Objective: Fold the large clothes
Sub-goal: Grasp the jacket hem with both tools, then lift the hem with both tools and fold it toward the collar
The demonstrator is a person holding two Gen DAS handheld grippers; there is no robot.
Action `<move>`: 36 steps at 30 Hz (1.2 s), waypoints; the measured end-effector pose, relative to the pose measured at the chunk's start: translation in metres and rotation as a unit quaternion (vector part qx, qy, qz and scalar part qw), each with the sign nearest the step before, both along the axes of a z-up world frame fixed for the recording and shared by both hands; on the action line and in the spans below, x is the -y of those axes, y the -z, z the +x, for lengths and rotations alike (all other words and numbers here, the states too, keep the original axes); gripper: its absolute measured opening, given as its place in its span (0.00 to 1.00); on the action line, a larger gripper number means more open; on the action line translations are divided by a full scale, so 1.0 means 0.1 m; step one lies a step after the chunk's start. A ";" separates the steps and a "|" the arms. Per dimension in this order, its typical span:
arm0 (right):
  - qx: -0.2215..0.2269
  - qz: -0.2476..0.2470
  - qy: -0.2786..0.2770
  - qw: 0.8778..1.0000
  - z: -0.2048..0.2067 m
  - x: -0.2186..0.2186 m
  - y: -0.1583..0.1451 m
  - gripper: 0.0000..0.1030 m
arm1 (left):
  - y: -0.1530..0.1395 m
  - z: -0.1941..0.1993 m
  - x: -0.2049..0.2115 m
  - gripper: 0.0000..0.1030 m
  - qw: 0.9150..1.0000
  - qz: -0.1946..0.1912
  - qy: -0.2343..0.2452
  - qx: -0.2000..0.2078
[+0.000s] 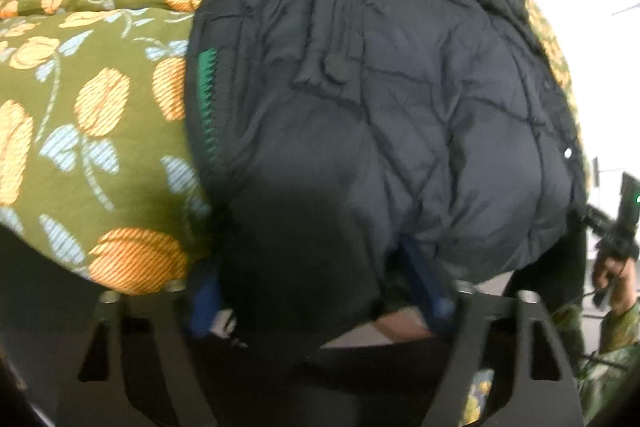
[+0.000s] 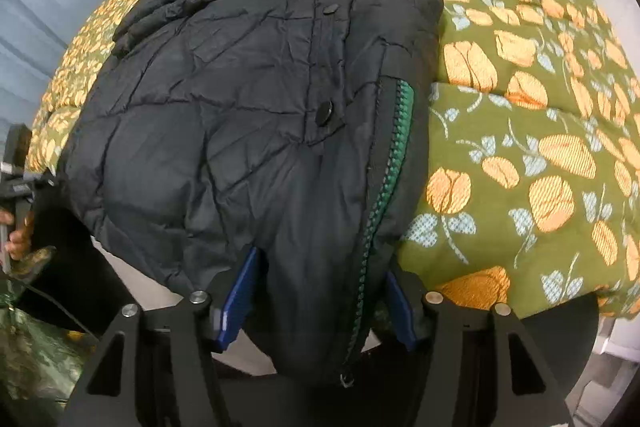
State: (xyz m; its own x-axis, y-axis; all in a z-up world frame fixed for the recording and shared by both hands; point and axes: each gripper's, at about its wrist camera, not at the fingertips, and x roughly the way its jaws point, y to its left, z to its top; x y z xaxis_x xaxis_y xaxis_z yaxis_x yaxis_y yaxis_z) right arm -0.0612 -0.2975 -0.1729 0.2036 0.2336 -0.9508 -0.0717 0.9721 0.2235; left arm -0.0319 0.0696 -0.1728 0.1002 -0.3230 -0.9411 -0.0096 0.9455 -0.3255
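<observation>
Floral green bedspread [image 2: 520,131], black puffer jacket [image 2: 240,99], no readable labels, left gripper [image 1: 320,291] and right gripper [image 2: 320,299] each pinching its hem

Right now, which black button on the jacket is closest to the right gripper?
The round snap at the flap's lower end, beside the green zipper. The other button sits higher, toward the collar, farther from the right gripper.

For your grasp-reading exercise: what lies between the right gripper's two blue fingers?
The right wrist view shows the hem of the black puffer jacket, with its green zipper, bunched between the right gripper fingers.
</observation>
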 end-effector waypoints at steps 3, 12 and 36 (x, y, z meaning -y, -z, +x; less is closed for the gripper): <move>0.002 0.022 0.011 1.000 0.02 0.09 -0.14 0.22 | -0.07 -0.04 -0.06 0.32 1.000 -0.009 -0.006 -0.004; 0.090 0.107 0.024 0.990 0.11 0.27 -1.02 0.20 | -0.81 -0.06 -0.22 0.17 0.996 -0.054 -0.018 0.067; 0.100 0.288 0.034 0.952 0.40 0.28 -1.67 0.17 | -1.87 0.25 -0.68 0.17 0.978 -0.158 -0.037 0.132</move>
State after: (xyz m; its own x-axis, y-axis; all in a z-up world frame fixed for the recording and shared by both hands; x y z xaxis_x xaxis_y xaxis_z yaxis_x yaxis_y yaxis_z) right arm -0.0217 -0.3255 -0.0062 0.4004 0.6839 -0.6098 -0.1101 0.6966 0.7090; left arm -0.0071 0.1378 0.0145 0.3615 -0.5764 -0.7329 0.0494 0.7968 -0.6022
